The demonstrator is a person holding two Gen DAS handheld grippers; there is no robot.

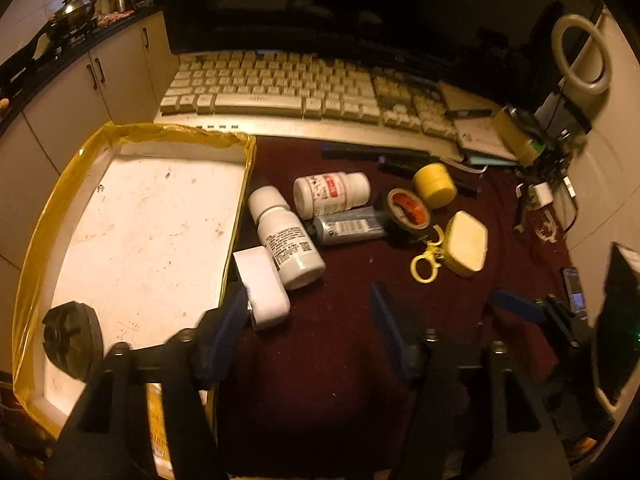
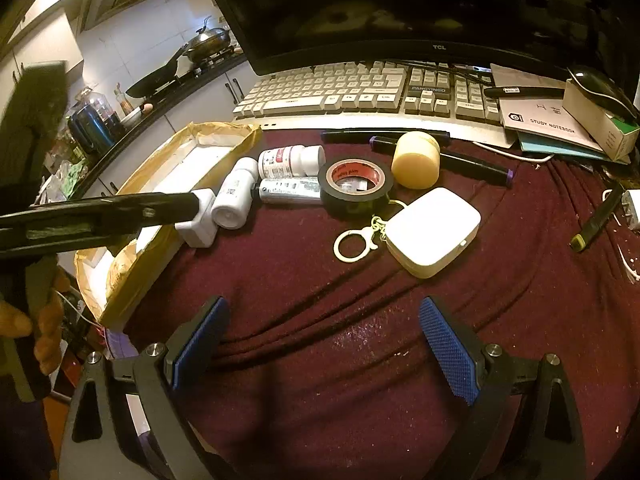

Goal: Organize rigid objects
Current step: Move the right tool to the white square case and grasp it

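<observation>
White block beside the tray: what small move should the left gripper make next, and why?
Probably close the left gripper on the white block. The block lies between its open fingers, against one only, and the tray is right beside it.

Beside the one tray point(image 1: 48, 216) lie two white bottles point(image 1: 290, 240), one grey tube point(image 1: 348, 230), one tape roll point(image 1: 408, 210), one yellow jar point(image 1: 434, 184), one white adapter point(image 1: 262, 288) and one keyring case point(image 1: 466, 248).
</observation>
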